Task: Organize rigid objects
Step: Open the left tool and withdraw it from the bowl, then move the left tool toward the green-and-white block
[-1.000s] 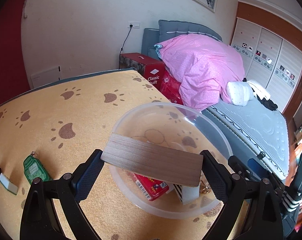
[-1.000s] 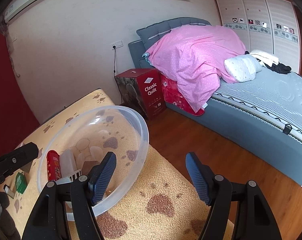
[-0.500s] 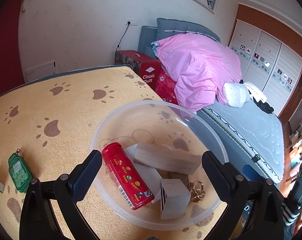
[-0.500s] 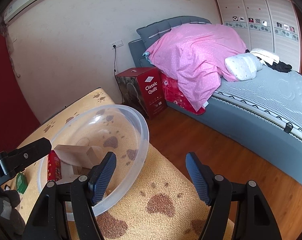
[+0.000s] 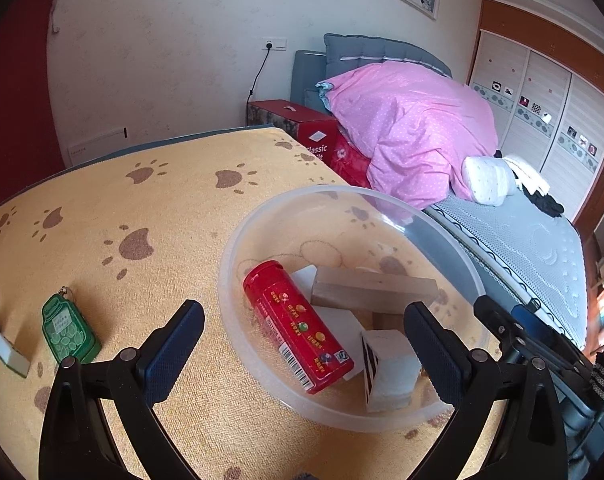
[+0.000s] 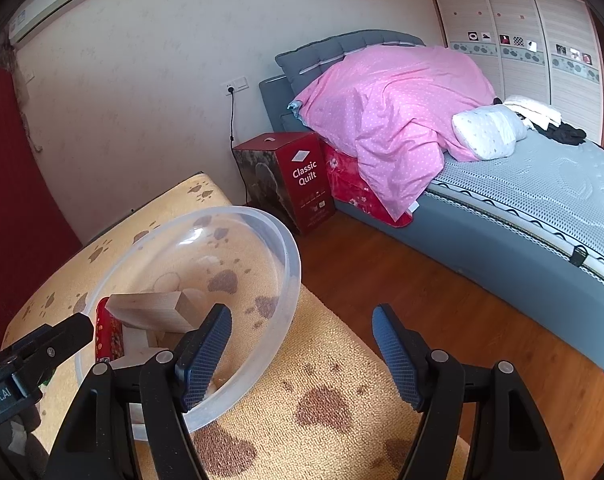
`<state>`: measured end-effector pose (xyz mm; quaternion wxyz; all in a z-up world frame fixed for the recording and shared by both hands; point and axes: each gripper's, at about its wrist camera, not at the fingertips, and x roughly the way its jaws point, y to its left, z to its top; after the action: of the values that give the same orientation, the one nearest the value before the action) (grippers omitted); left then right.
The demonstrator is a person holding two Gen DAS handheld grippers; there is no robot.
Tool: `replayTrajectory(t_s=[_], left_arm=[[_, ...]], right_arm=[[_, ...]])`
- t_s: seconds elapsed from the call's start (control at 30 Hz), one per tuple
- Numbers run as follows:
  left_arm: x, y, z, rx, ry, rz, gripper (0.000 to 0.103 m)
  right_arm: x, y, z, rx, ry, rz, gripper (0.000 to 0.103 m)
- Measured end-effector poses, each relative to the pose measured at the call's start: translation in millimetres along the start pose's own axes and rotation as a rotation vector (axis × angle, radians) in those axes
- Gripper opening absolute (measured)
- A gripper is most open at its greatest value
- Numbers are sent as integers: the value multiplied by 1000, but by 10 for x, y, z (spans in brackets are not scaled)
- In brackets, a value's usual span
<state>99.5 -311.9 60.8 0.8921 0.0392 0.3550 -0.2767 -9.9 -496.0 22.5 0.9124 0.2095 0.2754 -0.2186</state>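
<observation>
A clear plastic bowl [image 5: 224, 280] sits on the yellow paw-print cloth [image 5: 142, 208]. Inside it lie a red tube [image 5: 290, 312], a long wooden block [image 5: 374, 290] resting across other pieces, and a white block with black stripes [image 5: 390, 368]. My left gripper [image 5: 304, 320] stands wide open at the bowl's near rim, with nothing between its fingers. In the right wrist view my right gripper [image 6: 300, 320] is open and empty beside the bowl [image 6: 294, 256], where the wooden block [image 6: 150, 312] and the red tube [image 6: 106, 336] also show.
A green jar-shaped keychain [image 5: 68, 330] and a small white piece with a black end [image 5: 10, 354] lie on the cloth left of the bowl. The cloth's edge drops to a wood floor [image 6: 442, 300]. A red quilt box [image 6: 298, 176] and a bed [image 6: 522, 208] stand beyond.
The wooden block, held over the bowl between my left jaws a second ago, now lies inside the bowl. My left gripper has pulled back slightly. The right gripper has not moved.
</observation>
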Motion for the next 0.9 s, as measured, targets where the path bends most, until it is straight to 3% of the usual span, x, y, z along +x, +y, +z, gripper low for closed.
replayTrajectory(t_s=[0.43, 0.9], left_arm=[[-114, 57, -147, 29, -12, 49, 100], [-297, 385, -272, -41, -17, 87, 100]], right_arm=[[-20, 21, -2, -11, 1, 16, 79], [-22, 92, -25, -41, 24, 57, 80]])
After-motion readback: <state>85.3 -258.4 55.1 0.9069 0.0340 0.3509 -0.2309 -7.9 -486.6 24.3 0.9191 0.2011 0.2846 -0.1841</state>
